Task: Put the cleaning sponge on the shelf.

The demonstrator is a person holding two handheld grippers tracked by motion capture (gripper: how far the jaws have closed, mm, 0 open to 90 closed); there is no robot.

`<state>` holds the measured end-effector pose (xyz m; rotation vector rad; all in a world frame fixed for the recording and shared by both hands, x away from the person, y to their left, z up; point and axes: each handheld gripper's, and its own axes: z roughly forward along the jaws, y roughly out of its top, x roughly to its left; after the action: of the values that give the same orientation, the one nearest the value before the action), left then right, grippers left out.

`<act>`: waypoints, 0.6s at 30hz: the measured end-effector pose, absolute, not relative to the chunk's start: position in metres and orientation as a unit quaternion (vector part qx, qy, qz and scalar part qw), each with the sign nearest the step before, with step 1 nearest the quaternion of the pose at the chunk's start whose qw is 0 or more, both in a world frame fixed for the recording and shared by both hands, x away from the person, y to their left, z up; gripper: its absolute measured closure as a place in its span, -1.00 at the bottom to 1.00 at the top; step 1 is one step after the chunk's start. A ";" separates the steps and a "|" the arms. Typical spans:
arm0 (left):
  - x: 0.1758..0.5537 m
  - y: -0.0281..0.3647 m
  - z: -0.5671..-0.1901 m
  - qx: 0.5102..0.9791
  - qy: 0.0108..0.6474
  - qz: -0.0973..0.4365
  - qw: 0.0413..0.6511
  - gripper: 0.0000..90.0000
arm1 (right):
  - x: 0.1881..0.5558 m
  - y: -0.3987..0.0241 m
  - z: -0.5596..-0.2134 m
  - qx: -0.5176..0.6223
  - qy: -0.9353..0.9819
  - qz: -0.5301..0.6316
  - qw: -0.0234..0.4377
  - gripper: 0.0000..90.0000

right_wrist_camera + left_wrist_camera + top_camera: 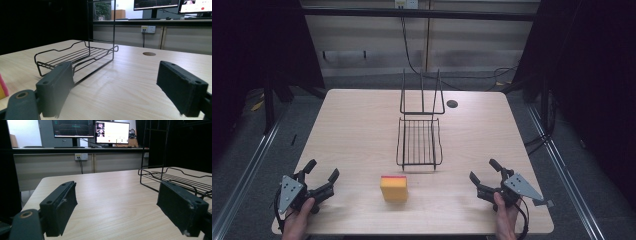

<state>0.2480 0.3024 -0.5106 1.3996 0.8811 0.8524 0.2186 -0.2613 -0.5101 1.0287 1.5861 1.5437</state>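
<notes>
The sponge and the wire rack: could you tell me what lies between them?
Nothing; in the high view, bare table separates the sponge from the wire rack.

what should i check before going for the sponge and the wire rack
1. Left gripper jaws open, holding nothing: ok.
2. Right gripper jaws open, holding nothing: ok.
3. Sponge free on the table, between the two grippers, nothing touching it: ok.
4. Wire rack tray has nothing in it: ok.
5. Rack standing steady, back frame upright: ok.
6. Whether the sponge is soft or wet: cannot tell.
</notes>
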 end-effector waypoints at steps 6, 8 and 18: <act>0.248 0.302 -0.511 0.603 0.380 0.367 0.597 -0.65 | 0.219 -0.262 -0.509 0.399 0.616 0.589 0.339 -0.68; 0.248 0.302 -0.511 0.604 0.379 0.368 0.597 -0.65 | 0.219 -0.262 -0.509 0.395 0.621 0.589 0.335 -0.68; 0.248 0.302 -0.511 0.604 0.380 0.367 0.597 -0.65 | 0.221 -0.269 -0.506 0.402 0.641 0.588 0.286 -0.66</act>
<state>0.2480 0.3024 -0.5106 1.4017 0.8810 0.8529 0.2210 -0.2689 -0.5058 1.0751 1.7127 1.5707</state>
